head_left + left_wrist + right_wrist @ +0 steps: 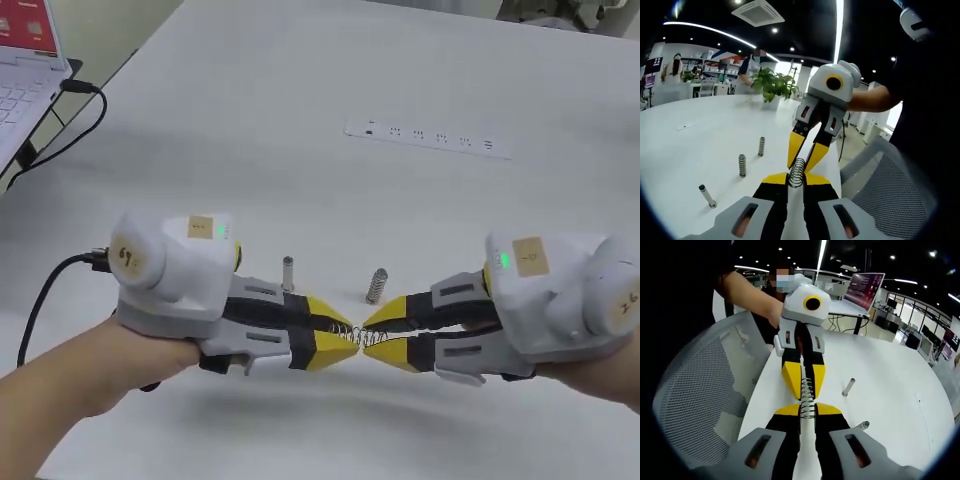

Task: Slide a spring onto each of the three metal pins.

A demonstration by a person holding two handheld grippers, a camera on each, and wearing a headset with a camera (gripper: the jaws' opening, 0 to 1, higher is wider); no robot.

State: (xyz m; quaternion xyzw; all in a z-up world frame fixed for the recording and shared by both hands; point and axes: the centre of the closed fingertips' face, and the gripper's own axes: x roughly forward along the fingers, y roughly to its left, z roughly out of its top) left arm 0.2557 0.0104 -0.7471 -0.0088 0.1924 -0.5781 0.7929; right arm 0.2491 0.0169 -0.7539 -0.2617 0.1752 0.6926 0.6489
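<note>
1. White table [300,90] in a bright open office, under a dark ceiling with strip lights.
2. Spring [797,172] held off the table, lying level between the two sets of yellow tips.
3. Left gripper [345,332] clamped on one end of the spring, jaws drawn close about the coils.
4. Right gripper [378,335] pinched on the other end, nose to nose with the left gripper.
5. Just beyond the left gripper's jaws, a bare pin [288,272], upright on the table.
6. Just beyond the right gripper's tips, a middle pin [377,285], upright and already wearing a spring.
7. In the left gripper view, to the left of the jaws, a far pin [761,146] past the other two, also wearing a spring.
8. Well beyond both grippers, a power strip [430,138] flat on the table.
9. Far out past the left gripper's outer side, a laptop [20,60] with a black cable [80,110].
10. To the right of the left gripper's jaws in its own view, a mesh chair [890,190]; past the table's far end, a potted plant [772,85].
</note>
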